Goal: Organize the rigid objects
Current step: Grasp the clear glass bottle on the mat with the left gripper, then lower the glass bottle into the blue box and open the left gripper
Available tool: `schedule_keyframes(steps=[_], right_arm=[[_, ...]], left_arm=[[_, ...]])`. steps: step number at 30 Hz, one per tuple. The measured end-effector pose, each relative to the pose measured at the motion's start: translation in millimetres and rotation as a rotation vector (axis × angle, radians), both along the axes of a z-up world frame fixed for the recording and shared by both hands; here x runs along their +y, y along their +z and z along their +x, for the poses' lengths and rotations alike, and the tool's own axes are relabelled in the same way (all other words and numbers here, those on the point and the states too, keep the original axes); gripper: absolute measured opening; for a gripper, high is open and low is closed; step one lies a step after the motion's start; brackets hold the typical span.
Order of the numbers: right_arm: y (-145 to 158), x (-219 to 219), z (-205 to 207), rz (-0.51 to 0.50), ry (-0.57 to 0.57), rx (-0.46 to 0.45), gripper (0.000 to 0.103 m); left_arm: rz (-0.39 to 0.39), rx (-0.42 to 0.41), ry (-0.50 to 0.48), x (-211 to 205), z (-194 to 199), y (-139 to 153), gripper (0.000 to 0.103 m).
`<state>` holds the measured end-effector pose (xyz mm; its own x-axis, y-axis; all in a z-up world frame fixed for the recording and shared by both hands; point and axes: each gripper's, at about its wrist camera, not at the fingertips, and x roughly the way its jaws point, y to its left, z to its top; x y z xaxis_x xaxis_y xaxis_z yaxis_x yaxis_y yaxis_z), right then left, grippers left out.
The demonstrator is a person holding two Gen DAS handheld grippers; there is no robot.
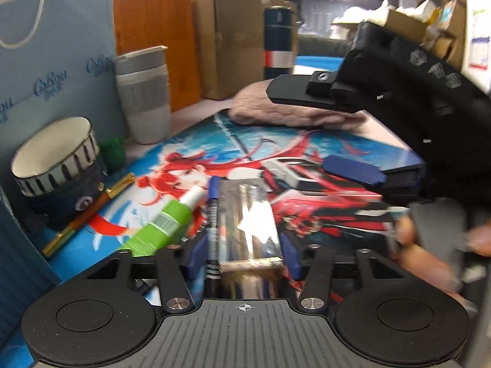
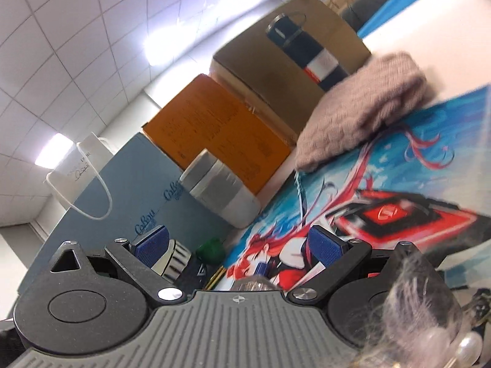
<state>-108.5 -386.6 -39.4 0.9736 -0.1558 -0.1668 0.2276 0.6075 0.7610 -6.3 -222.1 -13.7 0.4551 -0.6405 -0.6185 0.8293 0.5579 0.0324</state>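
My left gripper (image 1: 244, 253) is closed around a shiny clear pen case (image 1: 250, 220) and a blue pen (image 1: 213, 214) lying beside it on the anime desk mat (image 1: 276, 141). A green tube (image 1: 165, 224) lies just left of the left finger. A brown and gold pen (image 1: 89, 214) lies further left by a round tin (image 1: 55, 153). My right gripper (image 2: 237, 245) is open and empty, tilted above the mat (image 2: 399, 165); in the left wrist view it (image 1: 353, 141) hovers at the right with its jaws wide apart.
A grey travel cup (image 1: 144, 95) stands at the back left beside a blue paper bag (image 1: 58, 61), an orange box (image 1: 156, 40) and a cardboard box (image 1: 236, 40). A dark blue flask (image 1: 279, 40) and a pink knitted cloth (image 1: 285, 110) lie behind. A small green object (image 1: 112, 151) sits by the tin.
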Motion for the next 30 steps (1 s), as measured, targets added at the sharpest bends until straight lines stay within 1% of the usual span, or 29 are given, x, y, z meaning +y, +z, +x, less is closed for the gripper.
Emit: schedule_keyframes(steps=[6, 9, 10, 16, 23, 27, 30], right_arm=[[-2.7, -0.4, -1.1, 0.01, -0.001, 0.001, 0.098], [-4.0, -0.9, -0.3, 0.013, -0.003, 0.006, 0.098], [-4.5, -0.8, -0.4, 0.015, -0.003, 0.007, 0.098], [-5.6, 0.1, 0.5, 0.019, 0.001, 0.013, 0.098], [-3.9, 4.6, 5.7, -0.005, 0.037, 0.016, 0.098], [3.4, 14.2, 13.6, -0.02, 0.092, 0.027, 0.098], [15.4, 26.5, 22.0, -0.017, 0.156, 0.02, 0.098]], left_arm=[[0.014, -0.013, -0.007, -12.0, 6.9, -2.5, 0.046], [-0.003, -0.008, -0.006, -14.3, 9.5, -3.5, 0.044], [-0.016, -0.012, -0.015, -13.3, 8.4, -2.9, 0.036], [-0.079, -0.009, 0.005, 13.2, 5.3, 10.4, 0.036], [-0.214, -0.001, 0.019, 73.3, 0.7, 44.1, 0.036], [-0.345, 0.026, 0.05, 119.1, 6.0, 66.7, 0.036], [-0.422, 0.011, 0.086, 153.9, 10.8, 82.7, 0.036]])
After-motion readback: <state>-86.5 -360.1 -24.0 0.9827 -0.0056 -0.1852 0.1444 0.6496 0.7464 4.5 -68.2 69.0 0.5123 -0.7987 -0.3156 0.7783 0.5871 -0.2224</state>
